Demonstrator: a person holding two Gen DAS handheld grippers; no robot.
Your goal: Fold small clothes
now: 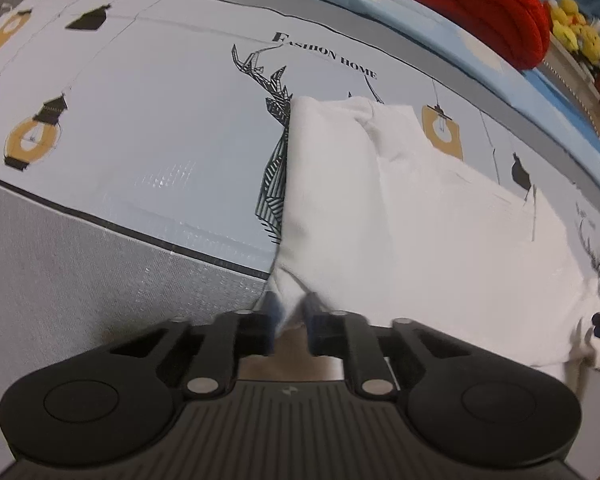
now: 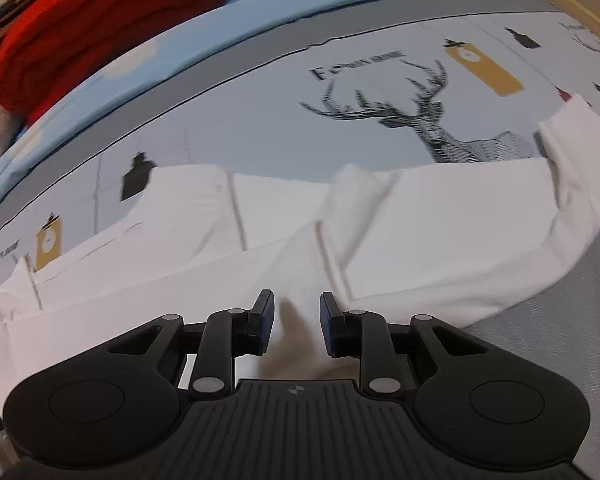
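Two grippers work one white garment [image 2: 400,240] spread on the printed cloth [image 1: 160,120] — left gripper [image 1: 290,308] pinches its near edge for folding, right gripper [image 2: 296,318] stands parted over it — gripping nothing.

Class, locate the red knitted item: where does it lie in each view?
The red knitted item lies top left in the right wrist view, top right in the left wrist view, on the blue cloth beyond the white garment.

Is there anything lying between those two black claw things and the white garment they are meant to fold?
Nothing visible. The left gripper is already shut on the near edge of the white garment. The right gripper hangs right over the cloth with its jaws apart and only white fabric between them.
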